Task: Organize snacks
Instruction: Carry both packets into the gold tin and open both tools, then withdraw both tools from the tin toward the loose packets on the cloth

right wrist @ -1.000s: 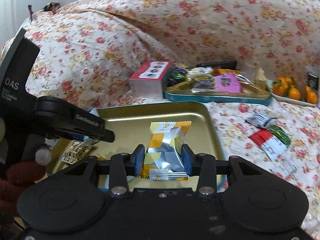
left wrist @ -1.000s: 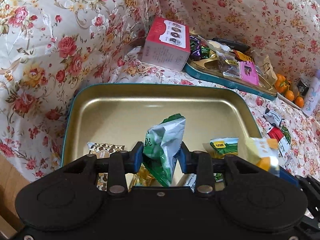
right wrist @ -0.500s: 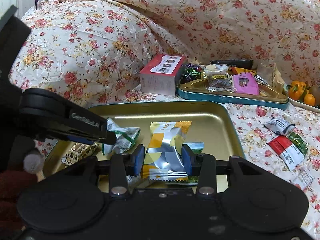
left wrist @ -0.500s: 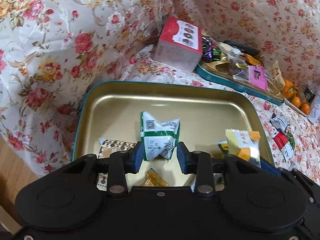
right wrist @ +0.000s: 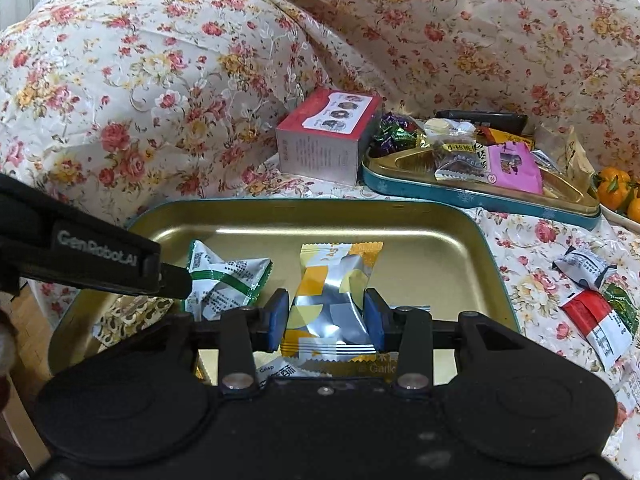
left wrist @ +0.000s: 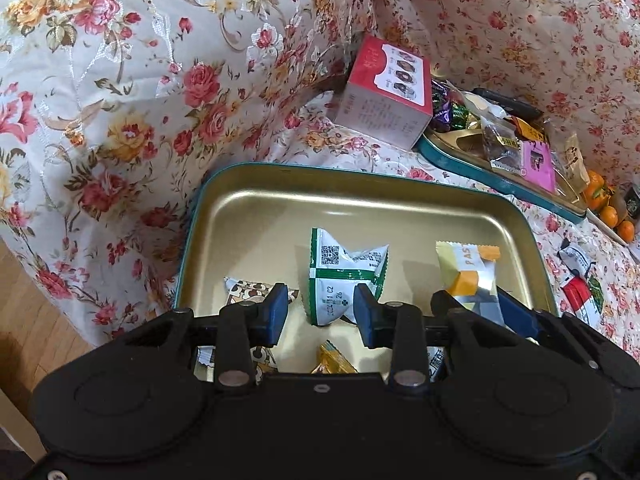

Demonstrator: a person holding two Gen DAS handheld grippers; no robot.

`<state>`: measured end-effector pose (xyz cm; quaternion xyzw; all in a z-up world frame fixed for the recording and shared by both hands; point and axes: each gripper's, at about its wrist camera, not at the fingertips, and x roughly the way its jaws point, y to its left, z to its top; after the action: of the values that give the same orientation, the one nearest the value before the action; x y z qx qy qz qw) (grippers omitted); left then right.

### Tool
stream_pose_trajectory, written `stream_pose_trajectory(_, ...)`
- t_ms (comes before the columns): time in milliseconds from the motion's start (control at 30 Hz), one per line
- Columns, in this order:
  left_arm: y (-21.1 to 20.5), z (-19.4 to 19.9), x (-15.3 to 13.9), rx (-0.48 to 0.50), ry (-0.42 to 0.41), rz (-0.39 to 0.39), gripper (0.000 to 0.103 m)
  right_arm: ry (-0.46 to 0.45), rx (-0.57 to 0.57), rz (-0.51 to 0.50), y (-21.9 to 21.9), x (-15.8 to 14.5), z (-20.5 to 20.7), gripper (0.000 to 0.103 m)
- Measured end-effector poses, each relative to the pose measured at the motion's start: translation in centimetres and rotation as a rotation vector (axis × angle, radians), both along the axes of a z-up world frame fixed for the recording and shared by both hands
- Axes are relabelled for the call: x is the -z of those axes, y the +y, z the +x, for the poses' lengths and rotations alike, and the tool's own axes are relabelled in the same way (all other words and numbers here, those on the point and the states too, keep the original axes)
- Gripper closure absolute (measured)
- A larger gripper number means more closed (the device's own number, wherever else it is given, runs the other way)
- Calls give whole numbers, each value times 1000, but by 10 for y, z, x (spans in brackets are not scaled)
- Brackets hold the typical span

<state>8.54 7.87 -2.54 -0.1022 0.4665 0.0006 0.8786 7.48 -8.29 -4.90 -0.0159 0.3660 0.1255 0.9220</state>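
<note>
Snacks everywhere, and the gold tray (right wrist: 440, 232) is our landmark. Nearest the camera, the right gripper (right wrist: 326, 316) has its jaws closed narrow on the yellow-and-silver packet (right wrist: 332, 300), held upright over the tray's near edge. Beside it the left gripper (left wrist: 320, 312) hangs over the same tray with its jaws standing apart and gripping nothing; the green-and-white packet (left wrist: 344, 276) lies on the tray floor just beyond them, and whether the pads touch it I cannot tell. On the tray's near left lies a brown patterned packet (left wrist: 244, 290), and a small gold wrapper (left wrist: 334, 360) sits at its near edge. Off the tray's right side, on the floral cloth (right wrist: 160, 80), a red-and-white packet (right wrist: 596, 320) and a black-and-white packet (right wrist: 584, 264) wait. Behind the tray stands a red-and-white box (right wrist: 328, 136), and right of that box a second tin tray (right wrist: 460, 192) is piled with sweets. Oranges (right wrist: 616, 192) sit past that, far right.
</note>
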Motion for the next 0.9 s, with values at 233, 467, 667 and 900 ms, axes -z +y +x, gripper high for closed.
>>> stream_pose_trajectory(233, -1, 1, 1, 3, 5, -2, 59, 5, 6, -4, 0, 4, 2, 59)
stream_pose_trajectory(467, 0, 0, 0, -4, 5, -6, 59, -10, 27, 18, -6, 2, 0, 59)
stream_pose_trajectory(667, -4, -1, -1, 6, 6, 1, 59, -38, 48, 43, -12, -6, -8, 59)
stream_pose_trajectory(900, -12, -3, -2, 27, 5, 8, 59, -70, 81, 67, -25, -16, -22, 59)
